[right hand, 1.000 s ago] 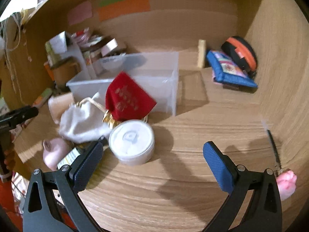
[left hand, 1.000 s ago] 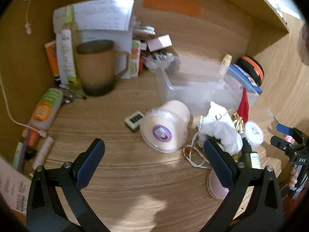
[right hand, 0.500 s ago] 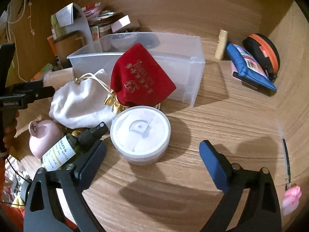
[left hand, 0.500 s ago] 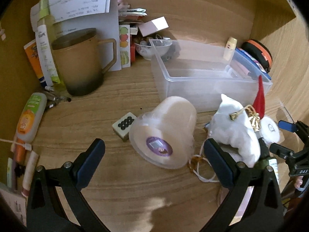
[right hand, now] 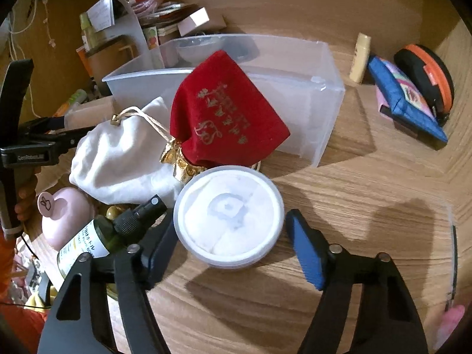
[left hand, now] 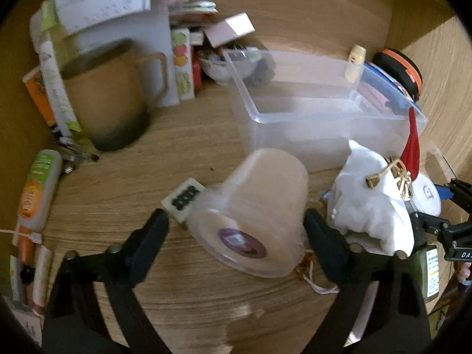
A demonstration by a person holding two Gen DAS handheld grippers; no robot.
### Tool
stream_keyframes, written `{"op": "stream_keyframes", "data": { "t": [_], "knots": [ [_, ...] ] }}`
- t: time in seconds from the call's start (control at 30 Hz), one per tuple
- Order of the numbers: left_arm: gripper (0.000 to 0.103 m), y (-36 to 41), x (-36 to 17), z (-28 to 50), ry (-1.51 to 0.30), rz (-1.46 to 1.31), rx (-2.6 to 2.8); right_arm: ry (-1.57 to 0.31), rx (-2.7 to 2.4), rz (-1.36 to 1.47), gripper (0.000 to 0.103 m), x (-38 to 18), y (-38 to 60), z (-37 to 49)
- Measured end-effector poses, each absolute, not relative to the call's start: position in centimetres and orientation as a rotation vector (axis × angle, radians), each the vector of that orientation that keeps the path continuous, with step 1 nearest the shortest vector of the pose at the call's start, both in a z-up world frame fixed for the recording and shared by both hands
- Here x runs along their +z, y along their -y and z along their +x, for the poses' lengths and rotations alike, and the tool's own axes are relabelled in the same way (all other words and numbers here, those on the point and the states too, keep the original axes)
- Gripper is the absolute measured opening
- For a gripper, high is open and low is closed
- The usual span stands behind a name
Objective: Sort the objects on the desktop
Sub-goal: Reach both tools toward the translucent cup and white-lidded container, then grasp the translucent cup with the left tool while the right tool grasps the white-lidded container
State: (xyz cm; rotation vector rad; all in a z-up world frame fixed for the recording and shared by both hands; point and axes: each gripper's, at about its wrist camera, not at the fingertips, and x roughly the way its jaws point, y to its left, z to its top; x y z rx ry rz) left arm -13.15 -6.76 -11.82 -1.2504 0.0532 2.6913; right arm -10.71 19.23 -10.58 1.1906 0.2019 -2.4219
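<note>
A clear plastic bin stands on the wooden desk; it also shows in the right wrist view. In the left wrist view a pale tub lies on its side between the fingers of my open left gripper. In the right wrist view a round white lidded jar sits between the fingers of my open right gripper. Behind it lie a red pouch and a white drawstring pouch. A green spray bottle and a pink container lie to the left.
A brown mug, tubes and a paper stand crowd the back left. A small white block lies by the tub. A blue pouch, an orange-black case and a cream tube sit right of the bin.
Both grippers have moved forward. The left gripper's fingers now flank the tipped tub, and the right gripper's fingers now flank the white jar.
</note>
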Motion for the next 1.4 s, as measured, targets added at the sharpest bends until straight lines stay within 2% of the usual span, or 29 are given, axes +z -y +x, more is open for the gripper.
{"op": "stream_keyframes", "data": {
  "t": [0.37, 0.5, 0.73, 1.4],
  "knots": [
    [0.083, 5.7, -12.0, -13.5, -0.127, -1.255, 2.732, -0.282, -2.463, 1.147, 0.062, -11.3, -18.6, -10.2],
    [0.074, 5.3, -12.0, -13.5, -0.153, -1.263, 2.720, -0.278, -2.467, 1.142, 0.062, -11.3, -18.6, -10.1],
    [0.071, 5.5, -11.7, -13.3, -0.128, -1.259, 2.743, -0.260, -2.477, 1.137, 0.062, -11.2, -18.9, -9.5],
    [0.069, 6.2, -9.6, -10.2, -0.086, -1.113, 2.902, -0.280, -2.657, 0.995, 0.062, -6.8, -21.7, -6.8]
  ]
}}
